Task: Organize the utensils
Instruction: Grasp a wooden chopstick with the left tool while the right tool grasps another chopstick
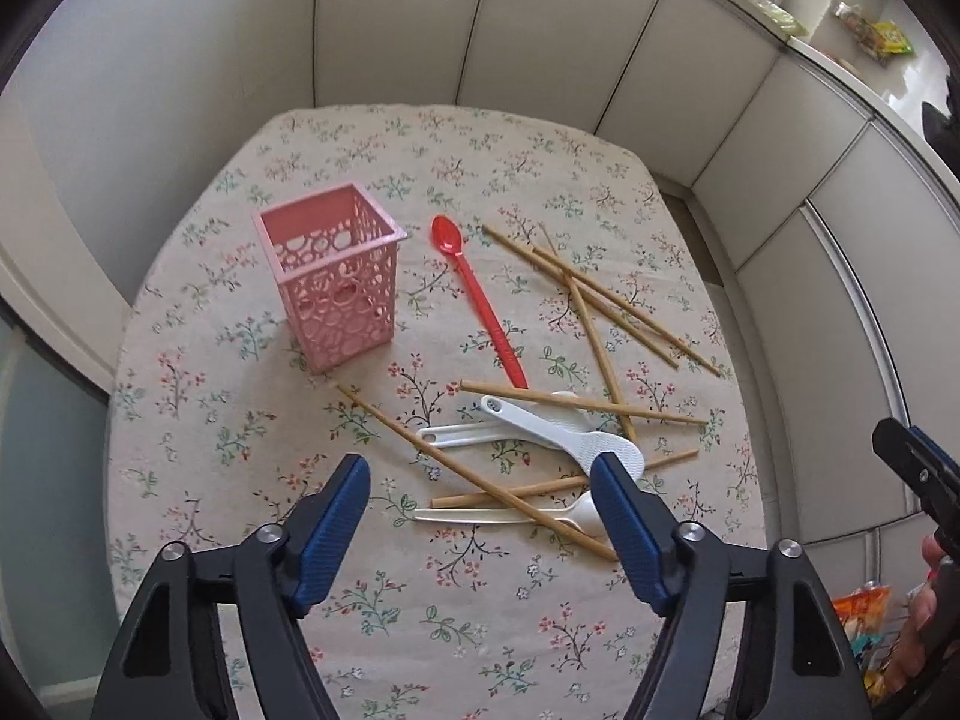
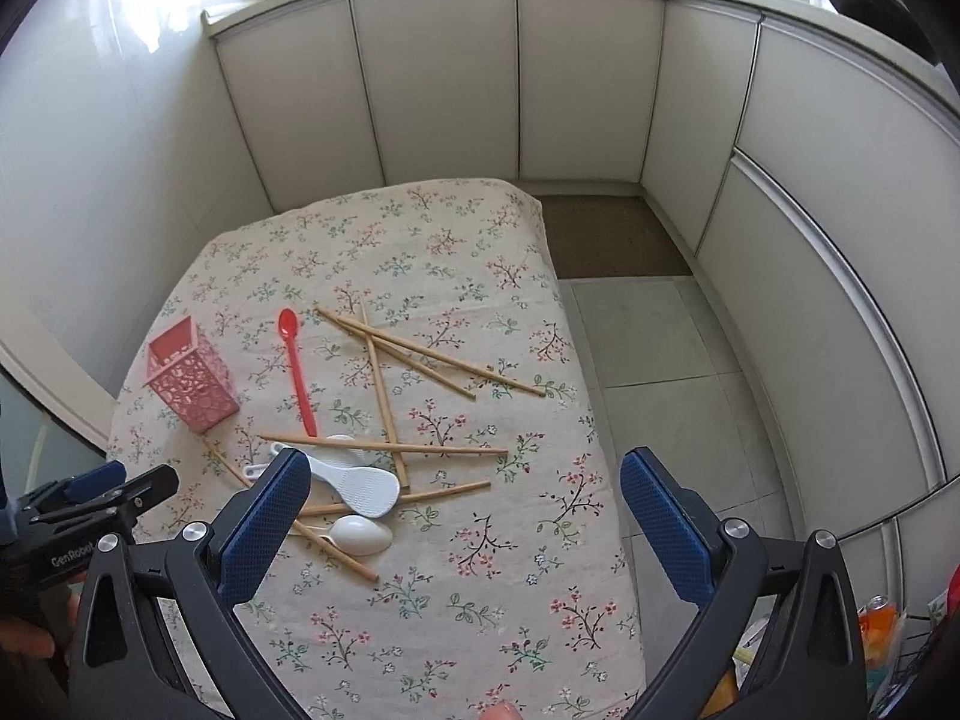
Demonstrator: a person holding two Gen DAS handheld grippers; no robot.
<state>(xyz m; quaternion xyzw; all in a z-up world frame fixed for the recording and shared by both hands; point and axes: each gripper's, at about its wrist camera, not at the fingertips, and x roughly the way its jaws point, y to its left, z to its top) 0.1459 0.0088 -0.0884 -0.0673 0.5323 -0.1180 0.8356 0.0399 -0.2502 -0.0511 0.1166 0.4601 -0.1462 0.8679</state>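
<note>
A pink perforated basket [image 1: 336, 276] [image 2: 189, 378] stands upright and empty on the floral tablecloth [image 1: 420, 612] [image 2: 480, 600]. Right of it lies a red long-handled spoon [image 1: 480, 300] [image 2: 298, 360]. Several wooden chopsticks [image 1: 600, 294] [image 2: 420, 354] lie scattered and crossed. Among them rest a white rice paddle [image 1: 576, 438] [image 2: 360, 483] and a white spoon [image 1: 576, 516] [image 2: 360, 534]. My left gripper [image 1: 480, 471] hovers open above the white utensils, holding nothing. My right gripper [image 2: 465, 462] is open too, over bare cloth right of the pile.
White cabinet doors [image 2: 576, 78] wrap around the table's far and right sides. Tiled floor [image 2: 660, 360] and a brown mat [image 2: 600, 234] lie right of the table edge. Colourful packages [image 1: 864, 606] sit low at the right. The countertop [image 1: 840, 24] holds clutter.
</note>
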